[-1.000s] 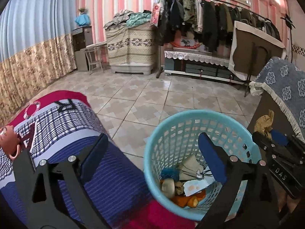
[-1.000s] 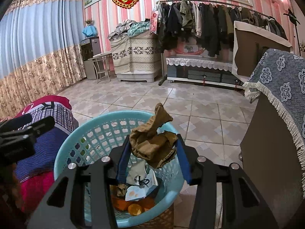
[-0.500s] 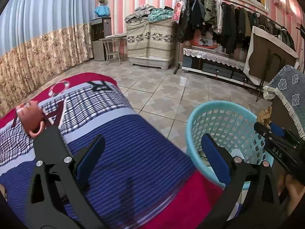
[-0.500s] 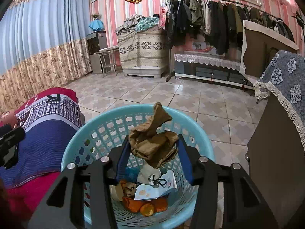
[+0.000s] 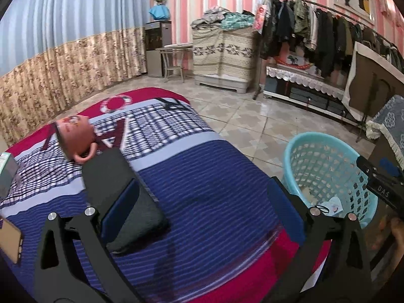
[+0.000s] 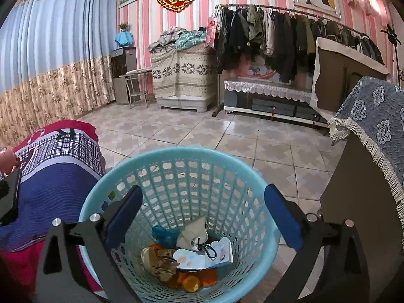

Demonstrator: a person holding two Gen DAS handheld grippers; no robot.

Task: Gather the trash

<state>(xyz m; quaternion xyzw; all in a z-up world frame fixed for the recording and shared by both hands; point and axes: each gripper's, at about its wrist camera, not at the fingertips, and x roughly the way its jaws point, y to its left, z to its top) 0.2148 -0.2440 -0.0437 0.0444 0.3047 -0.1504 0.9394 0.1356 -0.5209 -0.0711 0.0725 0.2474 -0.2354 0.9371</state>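
Risk first: my left gripper [image 5: 199, 202], spread wide over the bed [image 5: 202, 171] beside the basket [image 6: 176, 166], could grab the dark pouch [image 5: 121, 197], which may not be trash. My right gripper [image 6: 202, 217] has released; the brown wad [image 6: 164, 265] it held a second ago lies in the basket.

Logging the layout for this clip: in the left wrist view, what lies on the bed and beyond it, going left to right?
Green box → pink cup → dark pouch → blue basket → right hand-held gripper at the frame's right edge.
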